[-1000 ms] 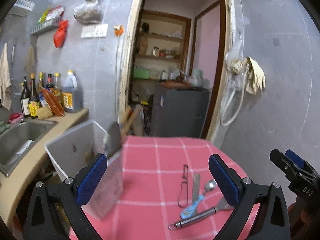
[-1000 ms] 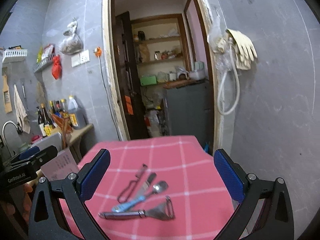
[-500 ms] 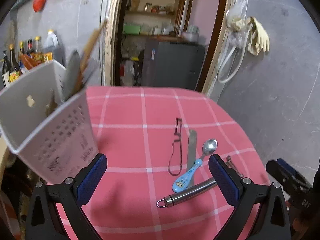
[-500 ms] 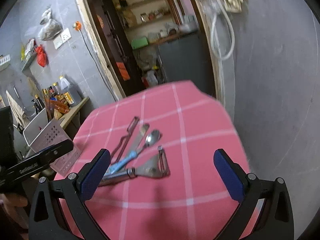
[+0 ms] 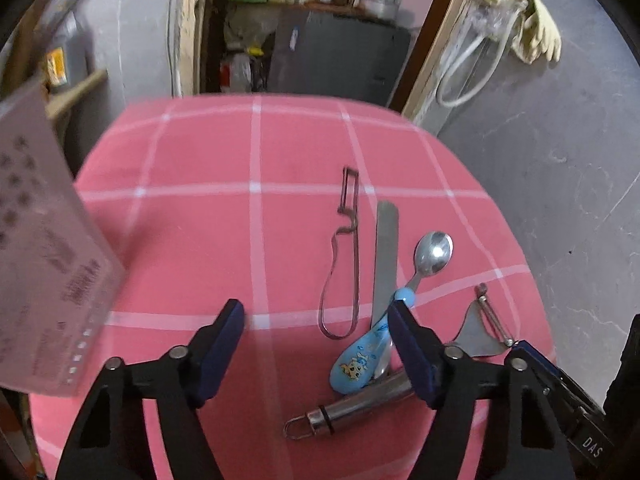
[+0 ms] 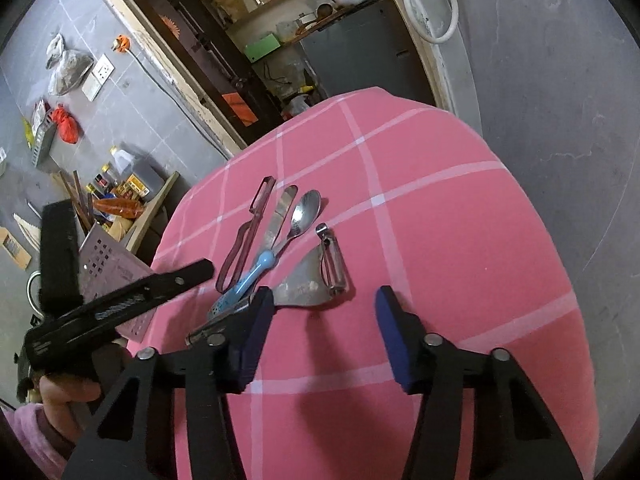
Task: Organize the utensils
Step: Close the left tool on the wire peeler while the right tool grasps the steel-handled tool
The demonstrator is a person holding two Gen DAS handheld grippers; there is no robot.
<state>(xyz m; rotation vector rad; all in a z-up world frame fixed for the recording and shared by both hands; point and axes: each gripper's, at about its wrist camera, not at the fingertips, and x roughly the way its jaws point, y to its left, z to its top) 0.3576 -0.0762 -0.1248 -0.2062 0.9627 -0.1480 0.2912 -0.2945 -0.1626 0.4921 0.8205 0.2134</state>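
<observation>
Partly, the peeler [image 5: 404,394] handle hides behind the left gripper [image 5: 316,320].

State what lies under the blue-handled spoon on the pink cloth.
The blue-handled spoon rests across the flat metal blade and the Y-peeler's steel handle. How far the blade runs beneath it is hidden.

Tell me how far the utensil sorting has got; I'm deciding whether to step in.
Barely started. Done: nothing visibly. On the pink cloth lie the wire peeler, flat metal blade, blue-handled spoon and steel peeler. In hand: nothing; the left gripper and right gripper are closing on air. Left: all four into the perforated holder.
</observation>
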